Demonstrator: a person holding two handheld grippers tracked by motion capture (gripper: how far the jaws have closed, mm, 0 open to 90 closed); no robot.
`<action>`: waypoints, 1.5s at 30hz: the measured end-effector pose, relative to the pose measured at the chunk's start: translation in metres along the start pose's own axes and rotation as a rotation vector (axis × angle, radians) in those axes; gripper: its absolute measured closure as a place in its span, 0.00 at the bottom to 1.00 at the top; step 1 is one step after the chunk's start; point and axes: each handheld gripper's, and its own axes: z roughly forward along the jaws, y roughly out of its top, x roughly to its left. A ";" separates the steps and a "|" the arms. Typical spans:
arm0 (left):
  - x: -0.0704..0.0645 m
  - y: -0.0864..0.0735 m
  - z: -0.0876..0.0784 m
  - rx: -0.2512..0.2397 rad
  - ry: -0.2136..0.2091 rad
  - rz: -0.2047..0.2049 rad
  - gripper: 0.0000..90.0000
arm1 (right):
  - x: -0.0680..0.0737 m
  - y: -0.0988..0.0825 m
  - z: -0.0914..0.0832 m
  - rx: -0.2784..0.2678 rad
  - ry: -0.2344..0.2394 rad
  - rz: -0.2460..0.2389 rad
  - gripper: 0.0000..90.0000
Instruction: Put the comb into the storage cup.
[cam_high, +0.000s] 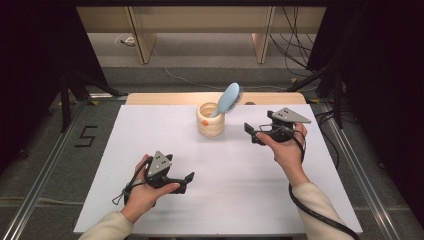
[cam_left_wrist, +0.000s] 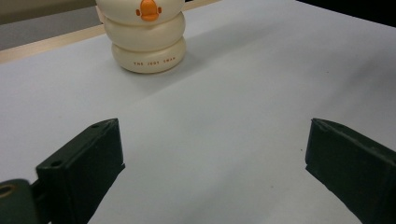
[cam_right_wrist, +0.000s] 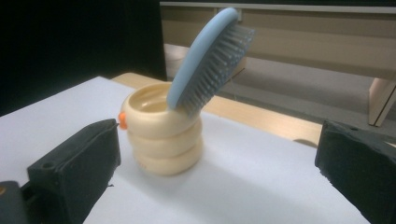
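Note:
A cream ringed cup (cam_high: 210, 120) with an orange duck bill stands near the far middle of the white table (cam_high: 150, 130). A blue hairbrush (cam_high: 227, 99) rests in it, handle down, head leaning out to the right. In the right gripper view the cup (cam_right_wrist: 161, 140) and the brush (cam_right_wrist: 212, 58) sit straight ahead. My right gripper (cam_high: 251, 133) hovers open just right of the cup, nothing between its jaws. My left gripper (cam_high: 186, 181) rests open at the near left, aimed toward the cup (cam_left_wrist: 145, 39), jaws wide and empty.
A wooden strip (cam_high: 165, 98) borders the table's far edge. Beyond it stand wooden furniture legs (cam_high: 142, 42) and loose cables (cam_high: 295, 47) on the floor. A floor marking "5" (cam_high: 86, 136) lies left of the table. Dark curtains flank both sides.

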 end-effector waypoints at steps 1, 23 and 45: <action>0.000 0.000 0.000 -0.001 0.003 0.000 0.04 | 0.000 -0.002 -0.003 0.003 0.006 -0.001 0.01; 0.012 -0.001 -0.006 0.002 0.001 0.000 0.05 | 0.008 -0.043 -0.059 0.062 0.115 -0.054 0.03; 0.032 -0.011 -0.018 0.009 0.011 -0.019 0.07 | 0.003 -0.072 -0.088 0.091 0.108 -0.041 0.07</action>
